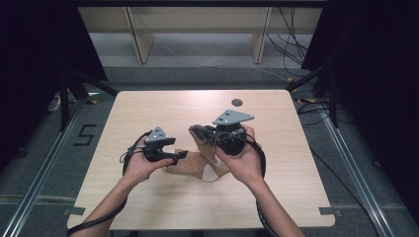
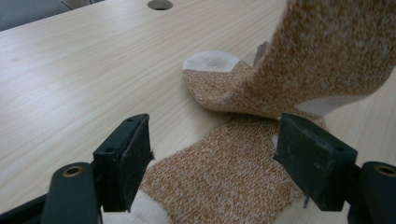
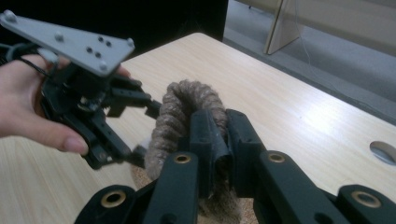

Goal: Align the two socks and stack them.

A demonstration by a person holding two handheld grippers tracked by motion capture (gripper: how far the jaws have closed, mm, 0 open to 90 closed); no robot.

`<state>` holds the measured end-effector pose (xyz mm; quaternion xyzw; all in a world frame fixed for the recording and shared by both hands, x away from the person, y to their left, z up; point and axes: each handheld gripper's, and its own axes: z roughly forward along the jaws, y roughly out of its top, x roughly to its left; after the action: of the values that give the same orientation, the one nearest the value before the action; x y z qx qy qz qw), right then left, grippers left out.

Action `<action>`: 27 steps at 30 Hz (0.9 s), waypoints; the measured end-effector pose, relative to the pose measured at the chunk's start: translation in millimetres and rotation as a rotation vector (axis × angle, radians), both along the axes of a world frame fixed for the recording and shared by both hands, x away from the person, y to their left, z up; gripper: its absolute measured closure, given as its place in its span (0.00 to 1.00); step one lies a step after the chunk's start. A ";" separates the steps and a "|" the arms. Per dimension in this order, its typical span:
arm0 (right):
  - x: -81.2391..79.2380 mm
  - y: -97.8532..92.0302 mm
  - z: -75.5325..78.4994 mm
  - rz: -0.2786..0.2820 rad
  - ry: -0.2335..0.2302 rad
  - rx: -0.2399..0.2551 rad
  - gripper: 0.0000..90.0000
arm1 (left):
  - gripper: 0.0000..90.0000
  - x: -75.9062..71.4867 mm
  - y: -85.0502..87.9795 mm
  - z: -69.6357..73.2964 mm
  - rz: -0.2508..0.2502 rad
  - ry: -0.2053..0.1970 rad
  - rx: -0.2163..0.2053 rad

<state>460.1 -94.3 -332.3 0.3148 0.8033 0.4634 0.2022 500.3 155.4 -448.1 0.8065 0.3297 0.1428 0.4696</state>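
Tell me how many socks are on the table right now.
1 that I can tell: an orange-speckled knit sock with white toe and heel. One end lies flat between the open left tongs; the right tongs pinch the other end, lifted. A second could hide beneath.

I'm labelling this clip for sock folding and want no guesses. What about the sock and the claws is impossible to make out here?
- Sock: near end cut off by the left gripper view's bottom edge.
- Sock cuff: lower part hidden behind the right claw in its view.
- Left claw: tips too small in the high view to judge contact.
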 end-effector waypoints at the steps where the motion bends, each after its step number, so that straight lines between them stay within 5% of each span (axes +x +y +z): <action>1: 0.1 0.5 2.4 -0.001 0.007 0.004 0.92 | 0.28 1.5 -2.3 -0.1 -0.011 -0.005 -0.011; 4: 1.3 2.0 10.5 -0.001 -0.013 0.014 0.92 | 0.28 3.0 -7.4 3.8 -0.014 -0.010 0.001; 12: 2.6 6.3 32.6 0.015 -0.057 0.016 0.92 | 0.24 9.4 -10.6 14.0 -0.052 -0.041 -0.051; 20: -1.3 13.5 39.8 0.022 -0.034 0.048 0.92 | 0.21 11.3 -17.7 17.4 -0.088 -0.034 -0.085; 24: -3.6 14.3 44.7 0.046 -0.071 0.035 0.92 | 0.19 10.9 -16.4 21.4 -0.091 -0.059 -0.115; 25: -7.1 15.8 46.6 0.043 -0.048 0.049 0.92 | 0.18 11.4 -16.8 21.6 -0.100 -0.073 -0.117; 27: -7.6 16.2 49.1 0.063 -0.074 0.043 0.92 | 0.19 10.9 -18.1 23.3 -0.123 -0.109 -0.078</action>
<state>452.5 -78.1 -283.2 0.2762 0.7948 0.4979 0.2100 511.3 137.3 -424.9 0.7974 0.2587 0.1446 0.5257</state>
